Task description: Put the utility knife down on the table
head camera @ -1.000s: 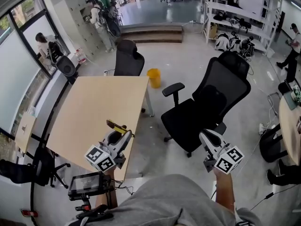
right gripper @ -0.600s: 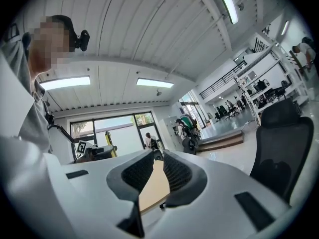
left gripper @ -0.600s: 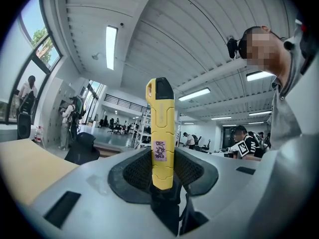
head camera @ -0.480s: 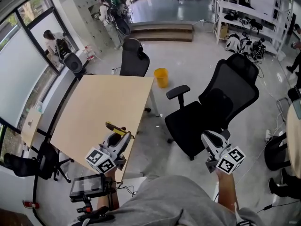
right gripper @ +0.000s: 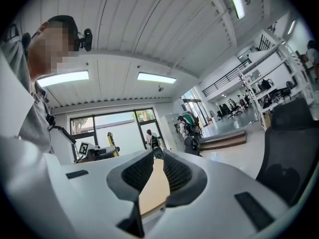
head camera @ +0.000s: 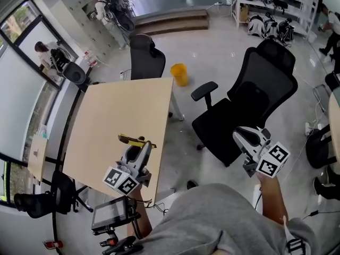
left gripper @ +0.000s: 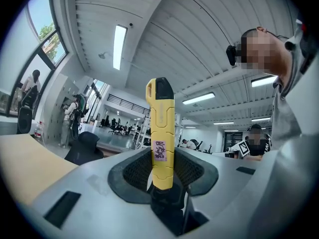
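My left gripper (head camera: pixel 143 145) is shut on a yellow utility knife (head camera: pixel 135 140), held above the near right corner of the light wooden table (head camera: pixel 117 105). In the left gripper view the knife (left gripper: pixel 160 133) stands straight up between the jaws of the left gripper (left gripper: pixel 162 180), with a small pink label on its body and a black end down in the grip. My right gripper (head camera: pixel 247 137) hangs off the table, over the floor beside a black office chair (head camera: pixel 249 102). In its own view the right gripper (right gripper: pixel 153 171) has a narrow gap between the pads with nothing in it.
A second black chair (head camera: pixel 146 62) stands at the table's far end, with a yellow bin (head camera: pixel 179 73) on the floor near it. A small screen on a stand (head camera: pixel 110 212) sits by my left arm. People stand by the windows and lockers at far left.
The head view has shifted a little. The left gripper still holds the knife over the table's near corner, and the right gripper has drifted slightly right.
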`<state>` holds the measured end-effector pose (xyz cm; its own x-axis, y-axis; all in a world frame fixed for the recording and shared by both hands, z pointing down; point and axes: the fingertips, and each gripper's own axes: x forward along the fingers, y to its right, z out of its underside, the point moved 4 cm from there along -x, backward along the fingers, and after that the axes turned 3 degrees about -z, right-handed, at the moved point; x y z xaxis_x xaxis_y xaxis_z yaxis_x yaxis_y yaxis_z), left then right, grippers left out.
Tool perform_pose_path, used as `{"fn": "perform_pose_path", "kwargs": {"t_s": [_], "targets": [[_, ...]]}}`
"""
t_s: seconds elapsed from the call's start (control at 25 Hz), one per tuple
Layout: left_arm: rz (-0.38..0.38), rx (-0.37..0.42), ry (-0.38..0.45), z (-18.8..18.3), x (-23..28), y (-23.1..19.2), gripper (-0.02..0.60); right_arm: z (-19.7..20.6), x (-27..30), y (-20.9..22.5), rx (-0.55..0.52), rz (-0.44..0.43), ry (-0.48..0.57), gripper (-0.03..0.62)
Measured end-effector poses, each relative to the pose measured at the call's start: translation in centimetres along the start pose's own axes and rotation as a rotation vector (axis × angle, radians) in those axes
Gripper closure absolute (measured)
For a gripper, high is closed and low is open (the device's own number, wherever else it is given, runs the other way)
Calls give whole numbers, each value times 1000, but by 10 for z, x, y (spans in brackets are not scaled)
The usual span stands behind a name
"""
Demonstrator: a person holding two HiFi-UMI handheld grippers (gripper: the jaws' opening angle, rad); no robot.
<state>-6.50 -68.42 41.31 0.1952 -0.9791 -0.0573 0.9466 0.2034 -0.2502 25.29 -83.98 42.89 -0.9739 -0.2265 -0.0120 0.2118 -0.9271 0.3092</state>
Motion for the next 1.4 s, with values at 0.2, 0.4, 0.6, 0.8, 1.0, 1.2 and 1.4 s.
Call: {"fn": "perform_pose_path", "kwargs": {"t_s": [0.2, 0.4, 0.6, 0.8, 1.0, 1.2, 1.4], "targets": [[25, -28, -17, -10, -13, -38, 455, 6, 33, -24, 25, 30, -27, 533], [20, -31, 9, -13, -15, -67, 454, 2, 64, -27, 1, 22, -28, 533], [-20, -50, -9, -10, -14, -96, 454, 9, 86, -11, 23, 17, -58, 533], [-71, -42, -6, -18, 7, -114, 455, 7, 115, 19, 42, -29, -63, 533], [-123, -12, -5, -33, 36, -127, 454, -15, 143, 60, 38, -83, -36, 533], [-173, 17, -5, -39, 68, -132, 454, -29, 157, 105, 41, -128, -37, 533], [-230, 26, -5, -34, 85, -137, 456, -22, 164, 135, 61, -170, -69, 533]]}}
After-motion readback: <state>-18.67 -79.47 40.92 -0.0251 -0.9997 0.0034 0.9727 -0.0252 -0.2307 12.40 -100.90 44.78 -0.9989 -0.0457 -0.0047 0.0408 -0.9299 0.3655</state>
